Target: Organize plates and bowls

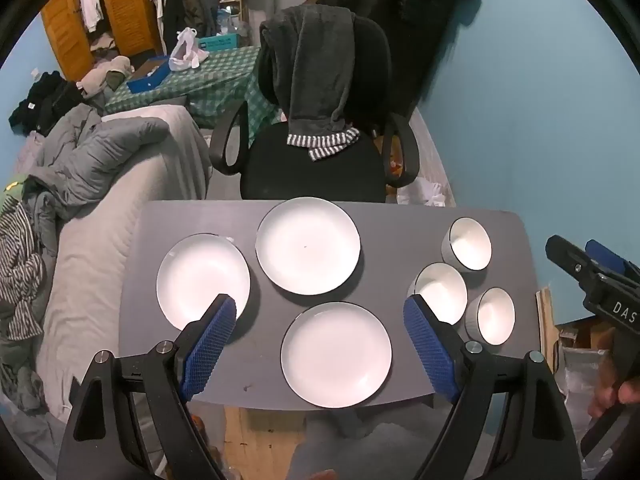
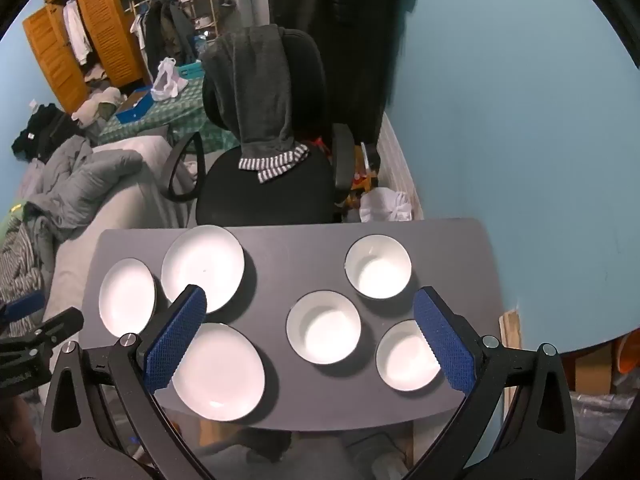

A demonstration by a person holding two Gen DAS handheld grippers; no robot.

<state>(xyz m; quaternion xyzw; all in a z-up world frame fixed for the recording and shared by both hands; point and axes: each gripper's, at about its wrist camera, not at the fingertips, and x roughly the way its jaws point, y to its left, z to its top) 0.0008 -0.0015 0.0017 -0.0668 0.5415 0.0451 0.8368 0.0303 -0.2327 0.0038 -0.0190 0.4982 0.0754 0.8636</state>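
Six white dishes with dark rims sit on the grey table (image 1: 396,236), and every one of them is empty. Three plates take the left part: the far plate (image 1: 308,245), the left plate (image 1: 203,280) just beside it, and the near plate (image 1: 336,354) close to the front edge. Three bowls are grouped on the right part: the far bowl (image 2: 378,266), the middle bowl (image 2: 323,327) and the near bowl (image 2: 407,355), all upright and none stacked, each standing slightly apart from its neighbours.

The left gripper (image 1: 320,312) hangs above the table's front with its jaws spread wide and nothing between the blue pads. The right gripper (image 2: 310,304) is likewise held over the bowls, jaws fully apart and gripping nothing. Beyond the table stands a black office chair (image 2: 264,196) with a dark garment (image 2: 260,92) draped over its back.
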